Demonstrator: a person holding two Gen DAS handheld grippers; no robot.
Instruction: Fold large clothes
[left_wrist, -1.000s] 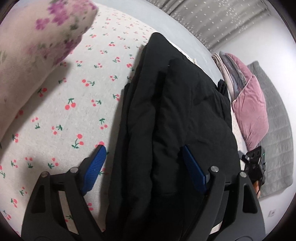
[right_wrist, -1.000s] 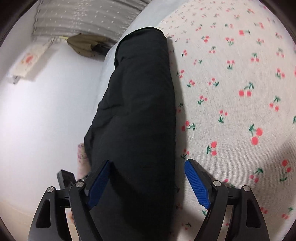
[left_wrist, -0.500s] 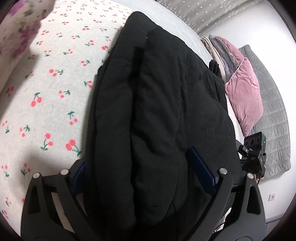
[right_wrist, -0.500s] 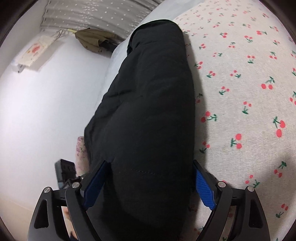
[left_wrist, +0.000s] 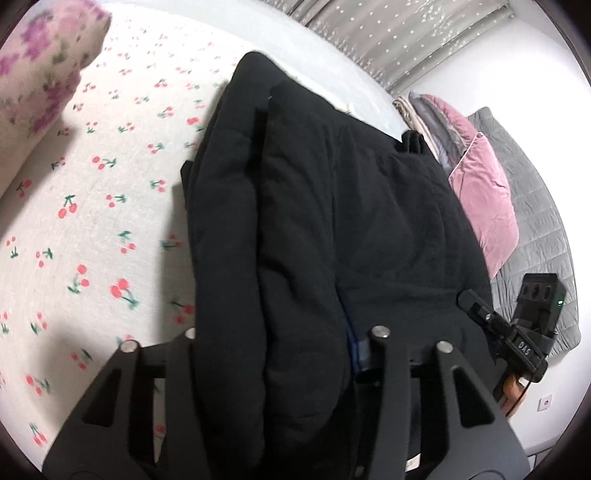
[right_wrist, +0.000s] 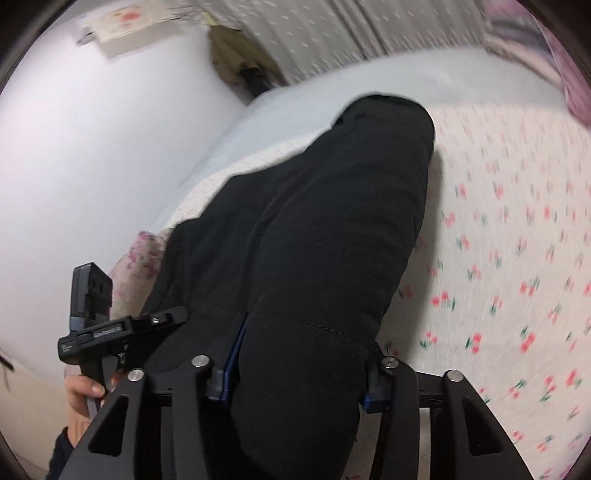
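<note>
left gripper (left_wrist: 273, 354) closing, black padded coat (left_wrist: 332, 229) bunched between its fingers | right gripper (right_wrist: 299, 380) closing on same coat (right_wrist: 325, 236) | cherry-print sheet (left_wrist: 92, 206) under coat | left view only: pink cushion (left_wrist: 487, 199), "DAS" on other tool | right view only: person's hand (right_wrist: 79, 398)

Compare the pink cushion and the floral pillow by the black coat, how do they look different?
The pink cushion is plain, velvety and a deeper pink; the floral pillow is pale with purple flowers. The cushion leans against grey bedding on one side of the black coat; the pillow lies on the other. Both are soft.

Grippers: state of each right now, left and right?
Left gripper: jaws closing on the black coat, fabric bunched between them.
Right gripper: jaws closing on the same coat.
</note>
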